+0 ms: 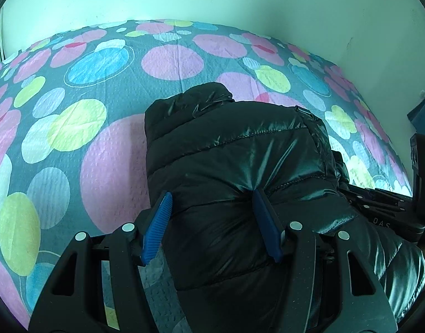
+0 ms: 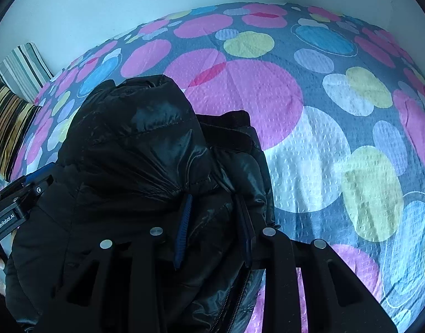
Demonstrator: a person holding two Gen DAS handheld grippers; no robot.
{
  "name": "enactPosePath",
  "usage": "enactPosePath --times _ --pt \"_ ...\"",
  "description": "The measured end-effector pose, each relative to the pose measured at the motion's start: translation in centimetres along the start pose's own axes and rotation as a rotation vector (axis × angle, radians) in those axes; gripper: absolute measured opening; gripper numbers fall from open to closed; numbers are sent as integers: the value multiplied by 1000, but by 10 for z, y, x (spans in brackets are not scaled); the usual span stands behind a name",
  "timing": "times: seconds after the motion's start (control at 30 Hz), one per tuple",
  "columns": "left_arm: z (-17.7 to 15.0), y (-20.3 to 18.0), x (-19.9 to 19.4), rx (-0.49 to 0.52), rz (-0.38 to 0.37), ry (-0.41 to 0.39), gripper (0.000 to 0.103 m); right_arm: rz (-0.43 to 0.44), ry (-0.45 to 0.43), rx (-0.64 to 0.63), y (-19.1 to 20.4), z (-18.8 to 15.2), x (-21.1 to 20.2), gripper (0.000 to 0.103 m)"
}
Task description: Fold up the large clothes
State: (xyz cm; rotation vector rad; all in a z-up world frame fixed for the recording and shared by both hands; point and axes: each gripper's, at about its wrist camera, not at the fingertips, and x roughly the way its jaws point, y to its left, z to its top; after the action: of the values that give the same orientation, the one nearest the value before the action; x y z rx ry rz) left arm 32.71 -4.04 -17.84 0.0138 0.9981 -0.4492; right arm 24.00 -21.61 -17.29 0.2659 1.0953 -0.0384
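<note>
While both grippers bear on the same garment, the black puffer jacket (image 1: 240, 152) lies bunched on the bedspread (image 1: 101, 144) printed with pink, blue and yellow circles, filling the lower centre of the left wrist view and the lower left of the right wrist view. At lower centre of the left wrist view, the left gripper (image 1: 211, 222) has its blue pads (image 1: 157, 227) set moderately apart with a thick quilted roll of the jacket bulging between them; creases fan out from the right-hand pad, which suggests that pad presses into the padding, whereas the left-hand pad stands at the jacket's edge and contact there cannot be confirmed. At lower centre of the right wrist view, the right gripper (image 2: 212, 230) has its fingers drawn close together on a gathered ridge of fabric beside the zipper (image 2: 234, 291), and puckers converge on the left finger, a sign of a firm pinch. Holding the garment at two neighbouring points probably lets the person carry one layer over another without the slippery shell sliding loose. A striped cushion (image 2: 15, 88) sits at the left edge of the right wrist view, against the pale wall (image 2: 87, 5), well clear of the work. Most of the bedspread beyond the jacket is bare, leaving room to lay the fold flat.
</note>
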Motion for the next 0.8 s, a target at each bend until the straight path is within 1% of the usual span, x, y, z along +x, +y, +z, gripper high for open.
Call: enactPosePath --times 0.43,0.8 --pt "-2 -6 9 17 35 9 60 -1 -23 13 -1 -3 8 30" --pt "-2 -6 8 23 38 5 60 1 -40 14 -3 -5 9 30"
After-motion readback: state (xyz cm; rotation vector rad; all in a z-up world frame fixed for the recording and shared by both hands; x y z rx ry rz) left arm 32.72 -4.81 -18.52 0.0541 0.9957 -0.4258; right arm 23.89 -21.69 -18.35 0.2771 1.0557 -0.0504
